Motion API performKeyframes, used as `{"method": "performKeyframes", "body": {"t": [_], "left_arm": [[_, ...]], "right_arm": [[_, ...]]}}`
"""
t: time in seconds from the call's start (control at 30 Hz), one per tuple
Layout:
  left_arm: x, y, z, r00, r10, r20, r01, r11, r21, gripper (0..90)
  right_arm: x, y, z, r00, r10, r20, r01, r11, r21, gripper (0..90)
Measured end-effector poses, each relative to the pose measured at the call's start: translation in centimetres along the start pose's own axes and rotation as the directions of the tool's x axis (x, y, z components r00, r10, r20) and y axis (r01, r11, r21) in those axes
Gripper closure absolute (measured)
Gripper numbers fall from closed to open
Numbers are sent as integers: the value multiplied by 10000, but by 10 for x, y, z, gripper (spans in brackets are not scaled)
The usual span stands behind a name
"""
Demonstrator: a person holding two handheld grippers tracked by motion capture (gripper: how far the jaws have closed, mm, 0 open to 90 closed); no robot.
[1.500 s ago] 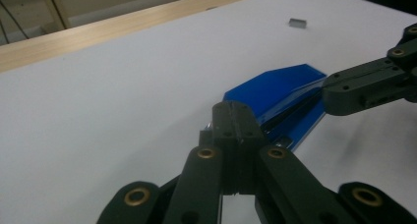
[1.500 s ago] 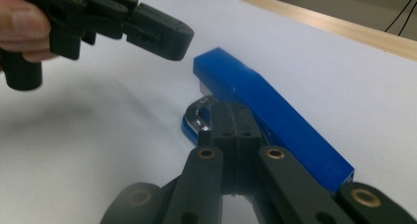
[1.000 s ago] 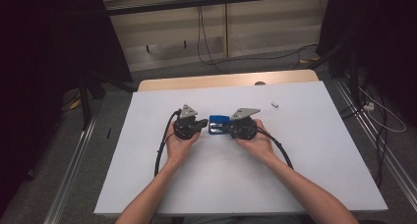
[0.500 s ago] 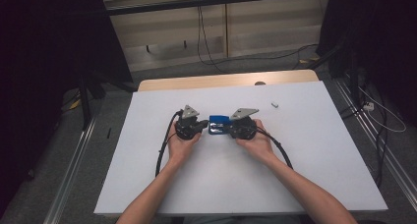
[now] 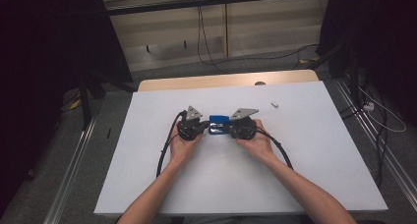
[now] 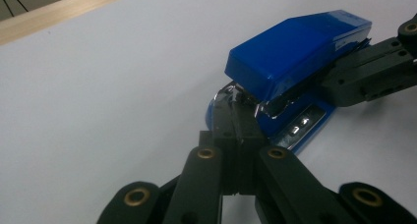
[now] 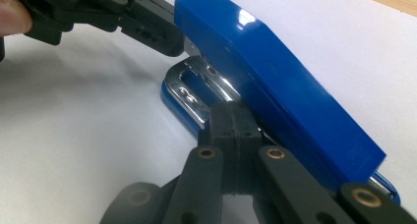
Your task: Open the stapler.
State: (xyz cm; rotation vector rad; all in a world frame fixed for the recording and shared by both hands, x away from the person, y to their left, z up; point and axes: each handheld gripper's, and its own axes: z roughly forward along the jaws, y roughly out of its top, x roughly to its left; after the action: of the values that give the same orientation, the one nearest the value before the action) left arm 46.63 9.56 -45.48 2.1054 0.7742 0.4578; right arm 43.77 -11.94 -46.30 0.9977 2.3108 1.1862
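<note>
Nothing moved since earlier frames: both hands, stapler in same spots. Left gripper [image 5: 202, 127] mid-table, jaws together, tips pushed into stapler's left end under raised blue top. Blue stapler [image 5: 219, 124] on white table [image 5: 314, 150], between grippers, top hinged up. Right gripper [image 5: 227, 130] jaws together, tips against stapler's right end. Small white piece [image 5: 275, 104] far right, well apart.

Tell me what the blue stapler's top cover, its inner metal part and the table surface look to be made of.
Top cover: likely moulded plastic, glossy blue, with soft light reflections and rounded edges. Inner part: looks like chromed or polished steel, mirror-bright with sharp highlights. Table surface: a matte white sheet or laminate, with no glare; which one is hard to tell. A pale wood edge shows at its far side.
</note>
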Motion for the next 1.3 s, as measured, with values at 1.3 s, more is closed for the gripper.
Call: {"method": "performKeyframes", "body": {"t": [1.3], "left_arm": [[-1,13,-11,9977,-607,293,633,9931,-983,900]], "right_arm": [[2,-1,0,9997,-7,243,9,10000,-47,900]]}}
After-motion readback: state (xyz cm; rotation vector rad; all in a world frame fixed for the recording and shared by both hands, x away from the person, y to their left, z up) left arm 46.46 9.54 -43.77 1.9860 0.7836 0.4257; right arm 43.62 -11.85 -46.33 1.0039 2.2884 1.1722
